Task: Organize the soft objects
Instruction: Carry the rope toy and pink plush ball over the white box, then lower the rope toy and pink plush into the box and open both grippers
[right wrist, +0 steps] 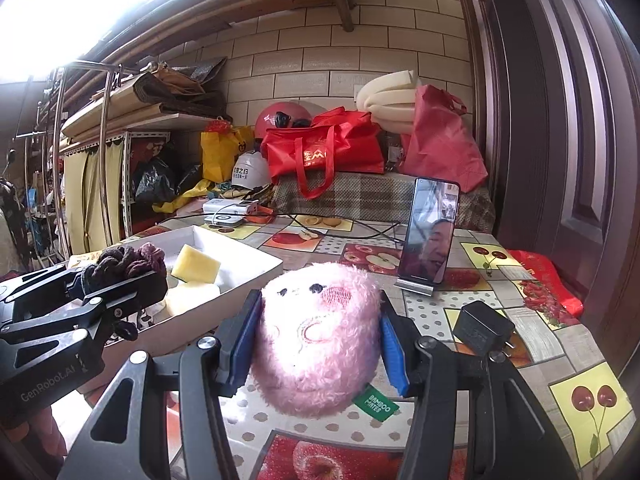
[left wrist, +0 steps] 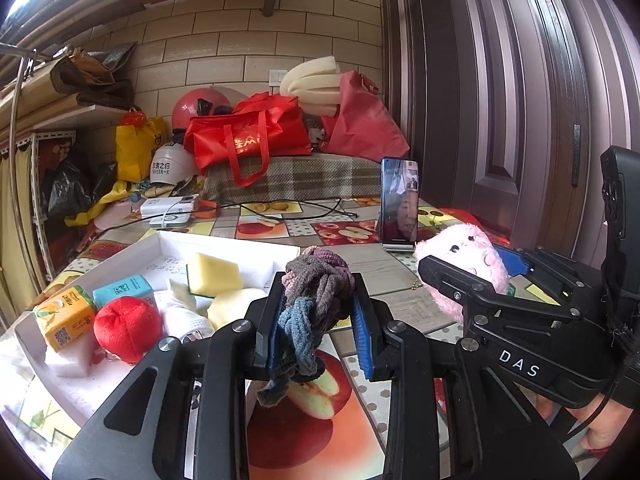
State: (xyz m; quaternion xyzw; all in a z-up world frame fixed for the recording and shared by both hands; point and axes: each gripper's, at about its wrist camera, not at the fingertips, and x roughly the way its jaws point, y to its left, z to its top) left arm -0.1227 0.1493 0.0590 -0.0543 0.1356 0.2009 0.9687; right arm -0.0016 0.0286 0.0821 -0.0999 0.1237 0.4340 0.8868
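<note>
Soft objects are held in both grippers above the fruit-patterned table (left wrist: 400, 304). From the left wrist view, the left gripper (left wrist: 318, 320) is clamped on a knotted bundle of fabric loops (left wrist: 316, 292) in grey, purple and blue, its loose ends hanging below the blue pads. Left of it, a white tray (left wrist: 224, 242) on the table holds a red plush apple (left wrist: 128, 328), a yellow sponge (left wrist: 214, 274), an orange carton (left wrist: 66, 316), a teal carton (left wrist: 124, 288) and some white foam pieces. To the right, the right gripper (left wrist: 460, 280) grips a pink plush toy (left wrist: 468, 264) from the side. A phone (left wrist: 399, 204) stands upright on a stand behind the toy.

From the right wrist view, the right gripper (right wrist: 318, 340) is closed on the pink plush toy (right wrist: 316, 340), both pads pressed into its fur; a green label (right wrist: 376, 403) sticks out underneath. The left gripper (right wrist: 120, 280) enters from the left, holding the fabric loops (right wrist: 128, 260) over the near edge of the white tray (right wrist: 256, 270). A black charger (right wrist: 482, 328) lies on the table (right wrist: 540, 320) to the right, near the phone (right wrist: 430, 232).
</note>
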